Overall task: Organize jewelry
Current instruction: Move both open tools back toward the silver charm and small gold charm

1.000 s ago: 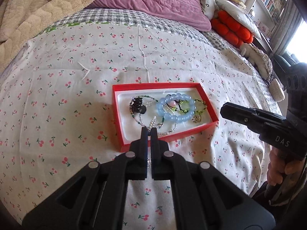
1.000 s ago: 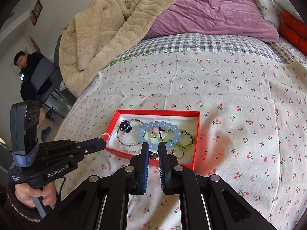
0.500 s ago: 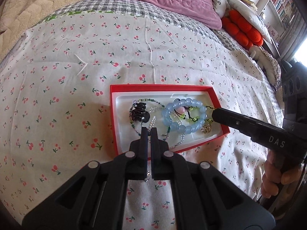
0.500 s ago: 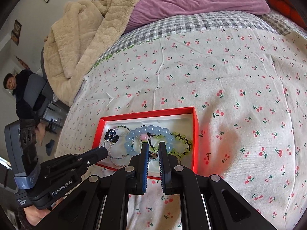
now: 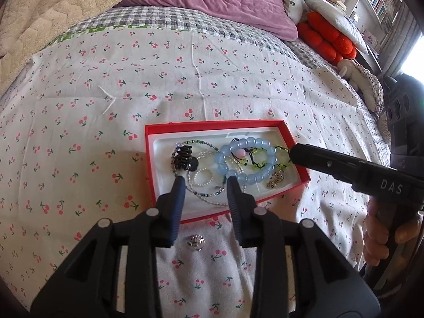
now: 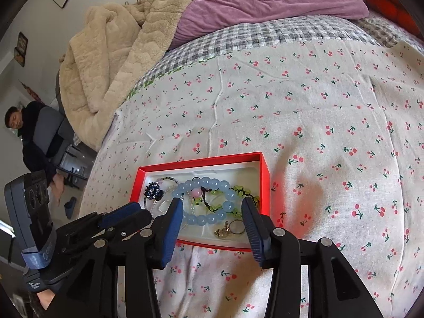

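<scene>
Both the left gripper (image 5: 204,182) and right gripper (image 6: 213,205) hover with fingers spread wide and empty over the near edge of the red box (image 5: 161,129) of jewelry, a silver stud (image 5: 196,241) lying on the bed behind the left fingers.

A: Bright daylight; the window (image 5: 413,53) at right in the left wrist view is blown out.

B: Fisheye bends the bed (image 6: 331,122) edges, corners vignette black. Red box (image 6: 263,182) casts a reddish glow on the sheet. Focus sharp.
</scene>
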`<state>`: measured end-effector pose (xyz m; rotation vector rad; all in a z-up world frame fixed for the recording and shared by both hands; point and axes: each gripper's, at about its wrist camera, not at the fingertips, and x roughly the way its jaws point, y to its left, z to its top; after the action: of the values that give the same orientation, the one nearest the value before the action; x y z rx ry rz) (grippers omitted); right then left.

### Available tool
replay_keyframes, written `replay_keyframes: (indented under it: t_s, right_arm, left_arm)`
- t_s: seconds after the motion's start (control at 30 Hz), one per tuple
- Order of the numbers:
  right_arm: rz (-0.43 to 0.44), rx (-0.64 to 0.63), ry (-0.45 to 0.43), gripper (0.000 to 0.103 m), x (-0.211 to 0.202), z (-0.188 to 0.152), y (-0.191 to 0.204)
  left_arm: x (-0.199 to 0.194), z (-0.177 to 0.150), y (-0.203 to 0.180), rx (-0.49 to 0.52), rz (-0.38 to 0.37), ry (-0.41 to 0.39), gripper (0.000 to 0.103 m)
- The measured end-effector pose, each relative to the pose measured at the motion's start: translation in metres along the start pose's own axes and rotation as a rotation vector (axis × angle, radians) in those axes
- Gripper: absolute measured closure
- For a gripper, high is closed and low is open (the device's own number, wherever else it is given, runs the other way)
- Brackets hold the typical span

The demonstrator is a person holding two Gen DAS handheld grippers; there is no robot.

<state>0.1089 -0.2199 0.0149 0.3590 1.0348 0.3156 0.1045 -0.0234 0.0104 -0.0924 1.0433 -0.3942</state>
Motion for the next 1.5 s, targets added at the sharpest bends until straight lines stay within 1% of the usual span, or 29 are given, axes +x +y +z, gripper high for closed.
replay_keyframes:
  t_s: [0.03, 0.1, 0.17, 0.23, 0.33, 0.53, 0.67, 0.87, 1.07, 1.1, 1.13, 1.17, 1.23, 1.27, 1.4, 1.5]
  right_arm:
    - [-0.003, -0.009, -0.002, 0.055, -0.003, -0.001, 0.002]
    - [-0.013, -0.024, -0.008, 0.052, -0.007, -0.003, 0.005]
    - [-0.02, -0.032, -0.017, 0.046, -0.012, -0.006, 0.007]
    - [-0.034, -0.042, -0.022, 0.043, -0.015, -0.009, 0.008]
    - [-0.054, -0.061, -0.024, 0.039, -0.019, -0.016, 0.01]
    - [-0.079, -0.099, 0.004, 0.036, -0.019, -0.033, 0.017]
    - [-0.087, -0.131, 0.036, 0.035, -0.014, -0.046, 0.026]
    - [-0.103, -0.191, 0.072, 0.035, -0.001, -0.063, 0.04]
    - [-0.125, -0.268, 0.112, 0.036, 0.026, -0.078, 0.053]
    - [-0.13, -0.284, 0.116, 0.037, 0.031, -0.081, 0.055]
    - [-0.133, -0.302, 0.119, 0.042, 0.036, -0.083, 0.058]
    - [-0.133, -0.323, 0.126, 0.049, 0.041, -0.086, 0.061]
    - [-0.124, -0.369, 0.14, 0.055, 0.051, -0.089, 0.068]
    - [-0.12, -0.393, 0.145, 0.057, 0.055, -0.091, 0.072]
    - [-0.11, -0.466, 0.144, 0.059, 0.07, -0.093, 0.084]
    - [-0.091, -0.5, 0.143, 0.065, 0.077, -0.092, 0.091]
  left_arm:
    - [-0.002, -0.001, 0.0, 0.0, 0.0, 0.0, 0.057]
    - [-0.006, -0.004, 0.001, 0.001, 0.009, -0.007, 0.049]
    - [-0.01, -0.006, 0.003, 0.003, 0.024, -0.011, 0.043]
    - [-0.014, -0.009, 0.006, 0.005, 0.043, -0.013, 0.034]
    - [-0.018, -0.017, 0.014, 0.006, 0.084, -0.01, 0.026]
    - [-0.021, -0.034, 0.029, 0.004, 0.165, 0.024, 0.023]
    - [-0.023, -0.045, 0.036, 0.011, 0.201, 0.061, 0.023]
    - [-0.024, -0.061, 0.046, 0.012, 0.226, 0.11, 0.023]
    - [-0.018, -0.072, 0.056, 0.0, 0.237, 0.17, 0.023]
    - [-0.017, -0.073, 0.057, 0.0, 0.236, 0.177, 0.023]
    - [-0.016, -0.074, 0.059, -0.001, 0.234, 0.181, 0.023]
    - [-0.016, -0.075, 0.06, -0.003, 0.229, 0.184, 0.023]
    - [-0.014, -0.076, 0.061, 0.0, 0.216, 0.193, 0.023]
    - [-0.014, -0.075, 0.06, 0.004, 0.211, 0.196, 0.023]
    - [-0.014, -0.075, 0.061, 0.019, 0.205, 0.198, 0.023]
    - [-0.013, -0.073, 0.064, 0.016, 0.197, 0.203, 0.023]
